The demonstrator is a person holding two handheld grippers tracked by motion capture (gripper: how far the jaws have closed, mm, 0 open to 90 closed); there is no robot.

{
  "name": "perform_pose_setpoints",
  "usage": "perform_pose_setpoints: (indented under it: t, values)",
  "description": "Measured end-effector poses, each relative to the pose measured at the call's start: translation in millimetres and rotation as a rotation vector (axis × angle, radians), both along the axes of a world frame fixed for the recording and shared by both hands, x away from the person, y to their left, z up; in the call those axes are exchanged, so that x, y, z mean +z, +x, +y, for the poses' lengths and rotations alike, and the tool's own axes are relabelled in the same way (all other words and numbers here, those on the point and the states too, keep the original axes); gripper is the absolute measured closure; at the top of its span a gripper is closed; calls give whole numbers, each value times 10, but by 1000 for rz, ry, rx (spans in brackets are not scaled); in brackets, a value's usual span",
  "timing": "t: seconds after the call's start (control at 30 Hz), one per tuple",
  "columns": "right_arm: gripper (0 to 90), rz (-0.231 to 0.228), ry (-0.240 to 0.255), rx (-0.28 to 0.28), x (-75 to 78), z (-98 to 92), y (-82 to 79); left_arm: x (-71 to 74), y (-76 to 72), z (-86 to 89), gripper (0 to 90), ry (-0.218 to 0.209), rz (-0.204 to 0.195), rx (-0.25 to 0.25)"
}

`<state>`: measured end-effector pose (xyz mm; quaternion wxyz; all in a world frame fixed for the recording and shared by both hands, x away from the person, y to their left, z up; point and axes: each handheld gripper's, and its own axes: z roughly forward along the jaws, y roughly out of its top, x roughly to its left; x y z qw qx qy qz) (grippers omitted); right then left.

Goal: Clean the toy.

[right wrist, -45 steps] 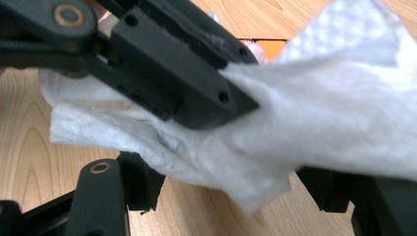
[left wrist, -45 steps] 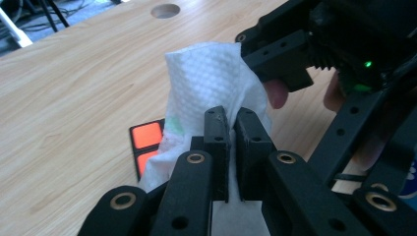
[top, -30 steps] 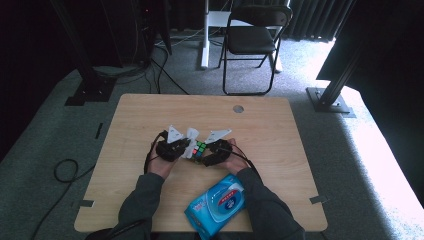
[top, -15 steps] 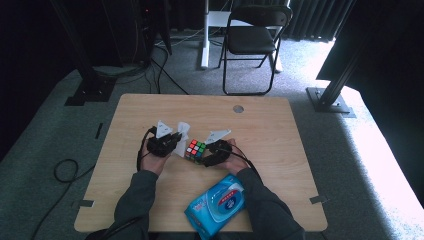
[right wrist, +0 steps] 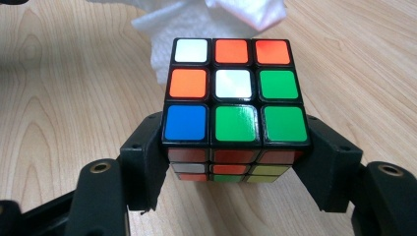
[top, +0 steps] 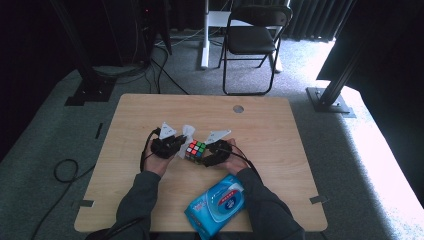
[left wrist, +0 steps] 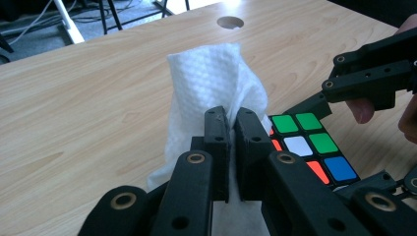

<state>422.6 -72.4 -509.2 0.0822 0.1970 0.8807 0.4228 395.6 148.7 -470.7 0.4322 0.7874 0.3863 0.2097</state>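
The left gripper (left wrist: 229, 142) has its jaws pinched together on a white wipe (left wrist: 211, 83), which stands up in a crumpled peak just beside the puzzle cube (right wrist: 235, 105). To the right, the right gripper (right wrist: 235, 172) is clamped on the cube's two opposite sides, holding it near the middle of the table (top: 280, 125). To wipe well, I'd say keep that clamp firm and drag the wipe flat across the top face rather than dabbing with the tip. The cube sits square, coloured face up; being a cube, it has no long axis. A wipes pack (top: 217, 206) lies at the near edge.
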Motion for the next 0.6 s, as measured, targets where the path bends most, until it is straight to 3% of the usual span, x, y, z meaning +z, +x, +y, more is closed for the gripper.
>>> perform_pose_setpoints:
  t: [0.6]
  values:
    - [344,-5,12,-2,9,-12,-7,-155,33,-42,857,12,59,-32]
